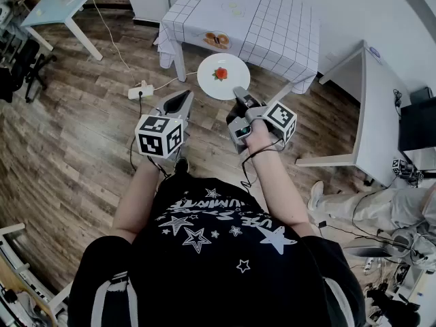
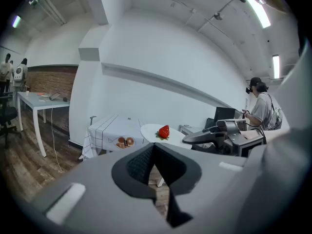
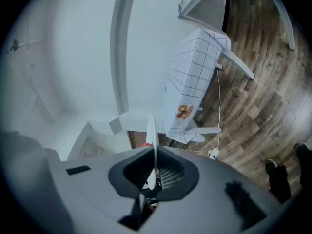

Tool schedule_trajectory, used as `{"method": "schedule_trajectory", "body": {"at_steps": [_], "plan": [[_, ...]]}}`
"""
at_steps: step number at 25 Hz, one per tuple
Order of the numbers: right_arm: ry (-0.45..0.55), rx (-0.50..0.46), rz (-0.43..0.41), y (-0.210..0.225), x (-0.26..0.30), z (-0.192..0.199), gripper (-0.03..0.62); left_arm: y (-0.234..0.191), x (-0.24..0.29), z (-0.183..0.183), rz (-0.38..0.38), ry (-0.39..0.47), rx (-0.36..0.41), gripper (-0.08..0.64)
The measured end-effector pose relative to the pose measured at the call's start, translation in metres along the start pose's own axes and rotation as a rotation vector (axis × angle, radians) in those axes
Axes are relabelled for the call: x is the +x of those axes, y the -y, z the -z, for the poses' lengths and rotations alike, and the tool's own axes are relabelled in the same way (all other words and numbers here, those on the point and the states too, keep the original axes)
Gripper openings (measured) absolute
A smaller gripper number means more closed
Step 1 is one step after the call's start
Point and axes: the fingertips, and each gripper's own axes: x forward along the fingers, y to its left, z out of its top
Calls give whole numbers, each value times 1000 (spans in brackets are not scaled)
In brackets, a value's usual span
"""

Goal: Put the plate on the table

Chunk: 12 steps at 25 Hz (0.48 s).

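Note:
A round white plate [image 1: 223, 76] with a red strawberry [image 1: 220, 73] on it hangs level in the air over the wooden floor. It is just short of the table with a white checked cloth [image 1: 252, 19]. My right gripper [image 1: 240, 92] is shut on the plate's near rim. In the right gripper view the plate [image 3: 151, 130] stands edge-on between the jaws, with the table [image 3: 195, 67] beyond. My left gripper [image 1: 182, 101] hovers beside it on the left, shut and holding nothing. The left gripper view shows the plate [image 2: 155, 129], the strawberry [image 2: 164, 131] and the table [image 2: 109, 126] ahead.
A white power strip [image 1: 141, 90] with cables lies on the floor left of the plate. A white desk [image 1: 371, 107] stands at the right and a pale blue desk [image 1: 61, 2] at the far left. Another person [image 2: 263, 106] stands at the right.

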Motion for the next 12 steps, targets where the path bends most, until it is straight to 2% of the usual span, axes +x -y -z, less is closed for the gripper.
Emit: {"method": "schedule_trajectory", "body": {"at_steps": [6, 12], "plan": [[-10, -17, 14, 3, 21, 7, 20, -32, 8, -6, -35, -3, -7, 9], [5, -4, 30, 6, 38, 12, 20, -52, 14, -7, -18, -14, -8, 9]]}}
